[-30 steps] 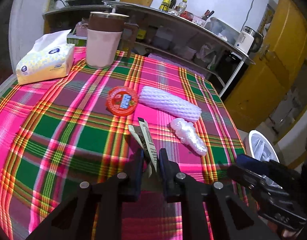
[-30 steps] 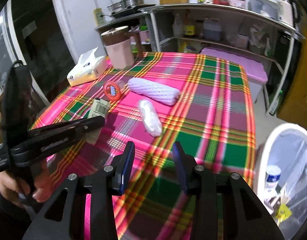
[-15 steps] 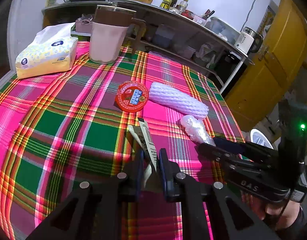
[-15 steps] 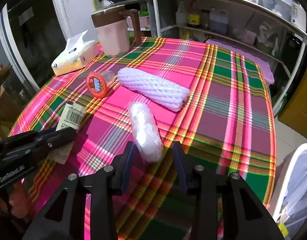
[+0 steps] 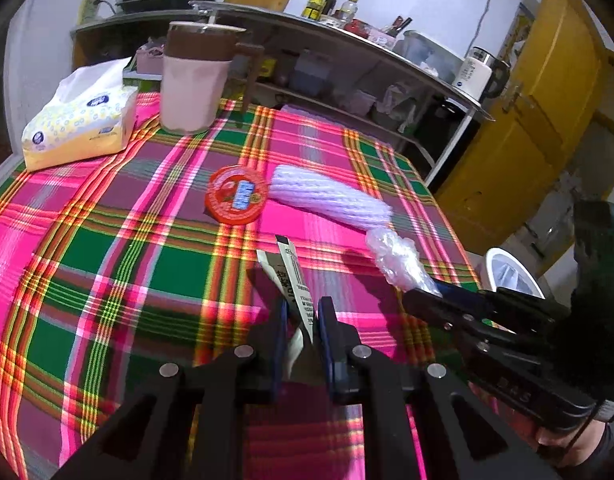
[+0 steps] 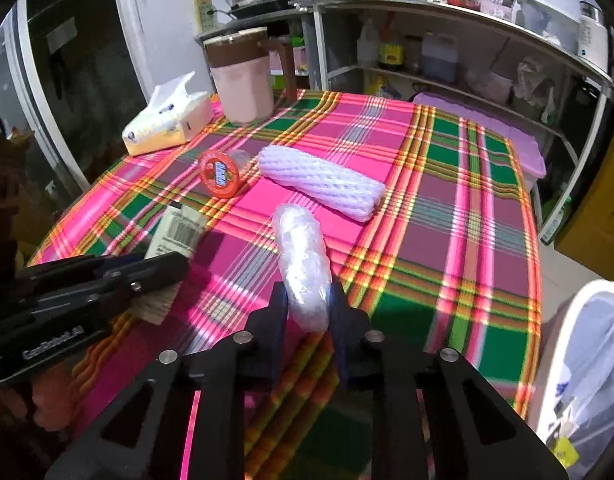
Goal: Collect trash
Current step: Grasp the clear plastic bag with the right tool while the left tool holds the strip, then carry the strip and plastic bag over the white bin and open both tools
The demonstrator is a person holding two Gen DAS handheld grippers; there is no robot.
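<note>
In the left wrist view, the left gripper point(image 5: 300, 318) is clenched on a folded paper label point(image 5: 293, 280), which sticks up from between its fingers above the plaid tabletop point(image 5: 107, 248). At 11 o'clock from the label lies a red lid point(image 5: 235, 195), and just beside that, at 1 o'clock from the label, a white foam net point(image 5: 331, 200). A clear plastic wad point(image 5: 399, 262) sits at 2 o'clock, its near end between the fingers of the right gripper point(image 5: 421, 298), which enters from 4 o'clock. A tissue pack point(image 5: 77, 120) and a pink jug point(image 5: 193, 88) stand at the far left edge. A white bin point(image 5: 511, 276) shows past the tabletop's right edge.

In the right wrist view, the right gripper point(image 6: 306, 308) has closed on the plastic wad point(image 6: 303, 264), which extends toward 12 o'clock. The foam net point(image 6: 323, 182) lies beyond it, the red lid point(image 6: 220, 172) at 11 o'clock. At 9 o'clock the left gripper point(image 6: 163, 272) holds the label point(image 6: 177, 236). The bin point(image 6: 587, 360) sits at 3 o'clock off the tabletop point(image 6: 447, 200).
</note>
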